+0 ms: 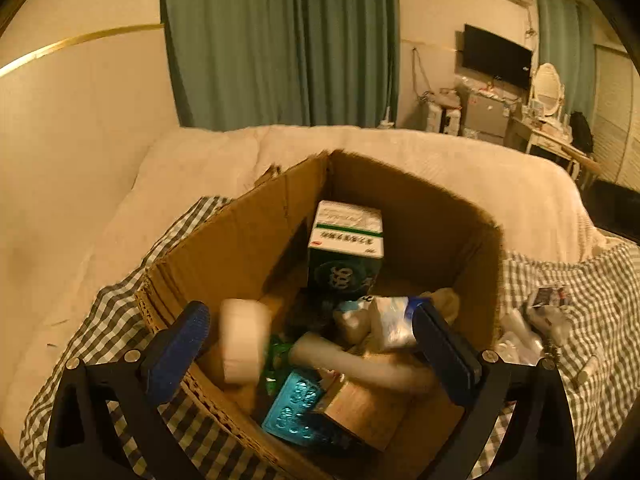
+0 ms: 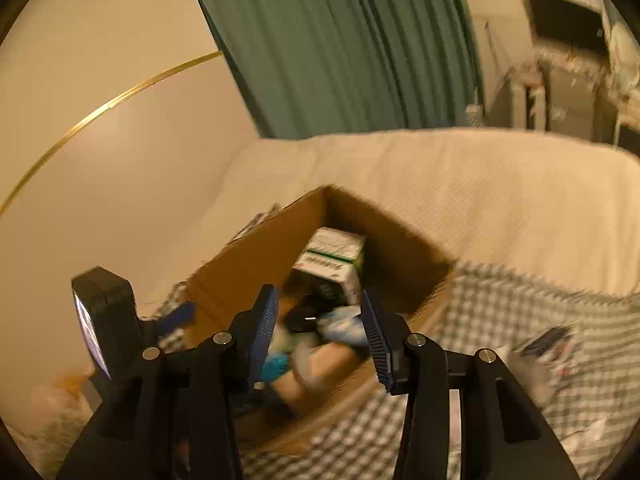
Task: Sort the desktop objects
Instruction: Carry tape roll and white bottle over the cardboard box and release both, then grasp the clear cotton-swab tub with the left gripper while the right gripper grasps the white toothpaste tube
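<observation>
We hold the left gripper (image 1: 312, 354) wide open over the box (image 1: 248, 240), lower centre, a blurred white roll (image 1: 242, 340) loose between its fingers, apparently dropped in for sorting; the right gripper (image 2: 320, 340) hangs part-open, empty, just beside.

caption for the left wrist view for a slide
Open left gripper above a cardboard box of sorted clutter, a blurred white roll between its jaws.

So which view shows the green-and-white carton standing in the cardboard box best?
The left wrist view: the green-and-white carton is sharp, unobstructed, its printed faces visible, upright by the cardboard box's far corner. The right wrist view shows it smaller and motion-blurred.
</observation>
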Demonstrator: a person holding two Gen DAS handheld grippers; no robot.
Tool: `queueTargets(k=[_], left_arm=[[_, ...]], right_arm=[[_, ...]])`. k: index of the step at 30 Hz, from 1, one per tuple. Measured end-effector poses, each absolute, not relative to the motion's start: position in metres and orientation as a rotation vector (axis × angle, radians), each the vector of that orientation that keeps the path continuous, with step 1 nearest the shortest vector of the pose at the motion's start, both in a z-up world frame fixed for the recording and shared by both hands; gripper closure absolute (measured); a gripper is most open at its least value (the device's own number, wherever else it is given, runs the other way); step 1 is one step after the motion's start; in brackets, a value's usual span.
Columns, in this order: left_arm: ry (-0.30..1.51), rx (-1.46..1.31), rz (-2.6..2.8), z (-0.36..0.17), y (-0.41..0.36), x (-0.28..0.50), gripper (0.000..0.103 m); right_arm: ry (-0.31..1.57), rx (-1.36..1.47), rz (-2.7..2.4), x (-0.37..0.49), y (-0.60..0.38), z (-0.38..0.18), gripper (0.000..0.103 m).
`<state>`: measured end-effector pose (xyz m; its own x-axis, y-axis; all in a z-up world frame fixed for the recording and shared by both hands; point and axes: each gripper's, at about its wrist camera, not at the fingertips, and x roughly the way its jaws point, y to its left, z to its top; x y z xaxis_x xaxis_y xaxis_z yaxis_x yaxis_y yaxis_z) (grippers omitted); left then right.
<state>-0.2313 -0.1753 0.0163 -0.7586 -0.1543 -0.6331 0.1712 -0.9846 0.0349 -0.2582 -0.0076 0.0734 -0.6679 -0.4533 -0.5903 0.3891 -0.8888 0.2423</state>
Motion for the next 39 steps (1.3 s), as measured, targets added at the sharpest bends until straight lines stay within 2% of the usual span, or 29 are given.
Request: queueTargets(k=[2,6,9,12,15,17,18,21,24,26,29,30,33,39], left_arm=[[0.03,0.953,-2.839,0.027,-0.166,-0.224,0.0],[0.082,0.893,-2.997,0.046,-0.142,-0.207,0.0],[0.168,0.925,-3.137,0.051,-0.113,-0.198,0.0],[0.168,1.011,-3.219,0.045,-0.073,-0.196,0.0],[0.101,1.109,-3.251,0.023,-0.03,-0.199,0.0],[0.018,1.165,-3.256,0.007,-0.007,-0.2,0.0],[-0.04,1.183,-3.25,-0.001,0.002,-0.2,0.0],[-0.268,1.243,-3.21,-0.03,0.027,-0.202,0.0],[-0.325,1.344,-3.125,-0.056,0.034,-0.212,0.0],[-0.243,1.431,-3.083,-0.069,0.031,-0.221,0.0],[-0.003,1.505,-2.993,-0.078,0.017,-0.234,0.0],[0.071,1.494,-2.951,-0.079,0.013,-0.237,0.0],[0.253,1.452,-2.839,-0.083,-0.001,-0.244,0.0],[0.45,1.468,-2.762,-0.087,-0.005,-0.258,0.0]], right_arm=[[-0.098,0.892,-2.587,-0.244,0.015,0.078,0.051],[-0.041,0.899,-2.742,-0.214,0.069,0.08,0.05],[-0.049,0.963,-2.821,-0.194,0.112,0.068,0.045],[-0.04,1.045,-2.9,-0.18,0.151,0.048,0.043],[-0.092,1.135,-2.897,-0.171,0.186,0.025,0.035],[-0.121,1.194,-2.873,-0.172,0.197,0.008,0.02],[-0.12,1.223,-2.863,-0.173,0.201,-0.002,0.017],[-0.107,1.28,-2.851,-0.178,0.206,-0.03,0.014],[-0.129,1.323,-2.834,-0.184,0.208,-0.046,0.014],[-0.198,1.378,-2.826,-0.189,0.208,-0.055,0.014],[-0.531,1.397,-2.794,-0.196,0.223,-0.067,0.014],[-0.583,1.395,-2.792,-0.199,0.224,-0.069,0.014],[-0.62,1.408,-2.861,-0.206,0.219,-0.073,0.014],[-0.68,1.538,-2.875,-0.215,0.211,-0.091,0.021]])
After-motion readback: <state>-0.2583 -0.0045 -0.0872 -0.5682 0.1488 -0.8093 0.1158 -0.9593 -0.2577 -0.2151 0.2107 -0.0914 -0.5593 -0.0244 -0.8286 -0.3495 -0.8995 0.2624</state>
